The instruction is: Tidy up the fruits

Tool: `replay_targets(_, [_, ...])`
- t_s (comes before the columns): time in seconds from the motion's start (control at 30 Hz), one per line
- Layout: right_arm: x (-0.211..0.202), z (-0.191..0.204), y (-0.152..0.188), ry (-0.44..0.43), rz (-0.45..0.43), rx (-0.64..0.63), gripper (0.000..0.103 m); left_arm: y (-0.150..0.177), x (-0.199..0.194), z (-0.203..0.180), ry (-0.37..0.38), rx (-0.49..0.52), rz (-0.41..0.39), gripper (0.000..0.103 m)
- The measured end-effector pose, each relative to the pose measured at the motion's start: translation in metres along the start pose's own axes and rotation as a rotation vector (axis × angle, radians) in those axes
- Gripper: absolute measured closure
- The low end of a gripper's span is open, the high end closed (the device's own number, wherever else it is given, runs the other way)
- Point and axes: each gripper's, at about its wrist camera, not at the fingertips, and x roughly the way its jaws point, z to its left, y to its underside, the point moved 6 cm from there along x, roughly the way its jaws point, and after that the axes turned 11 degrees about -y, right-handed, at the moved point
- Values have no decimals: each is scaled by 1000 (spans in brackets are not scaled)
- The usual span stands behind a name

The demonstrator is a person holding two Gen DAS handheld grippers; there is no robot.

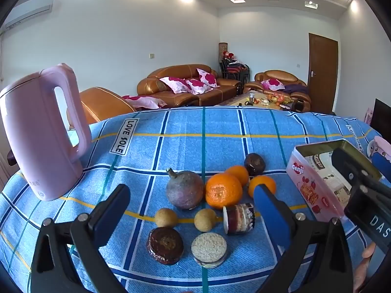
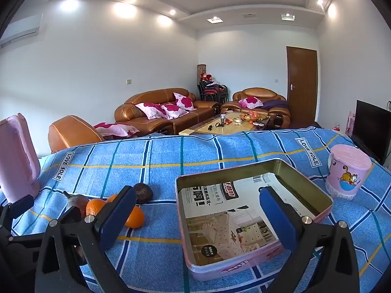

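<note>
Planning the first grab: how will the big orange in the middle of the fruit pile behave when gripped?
The big orange looks round, so it may roll if nudged. Its dimpled peel probably gives decent grip. It seems to touch the purple fruit, so that neighbour could shift.

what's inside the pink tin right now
No fruit. The pink tin holds only a printed paper sheet lining its bottom. The right hand-held gripper, open, hides part of the sheet, and the near wall hides the front strip of the floor.

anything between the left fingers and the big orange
Yes. A small patterned jar lying on its side and a round tan fruit sit just in front of the big orange; the left gripper is open above them.
</note>
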Motion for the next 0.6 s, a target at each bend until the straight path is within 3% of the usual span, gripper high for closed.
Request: replay_targets(0.6, [1, 0, 2, 5, 8, 0, 1, 0, -6, -3, 37, -5, -12, 0])
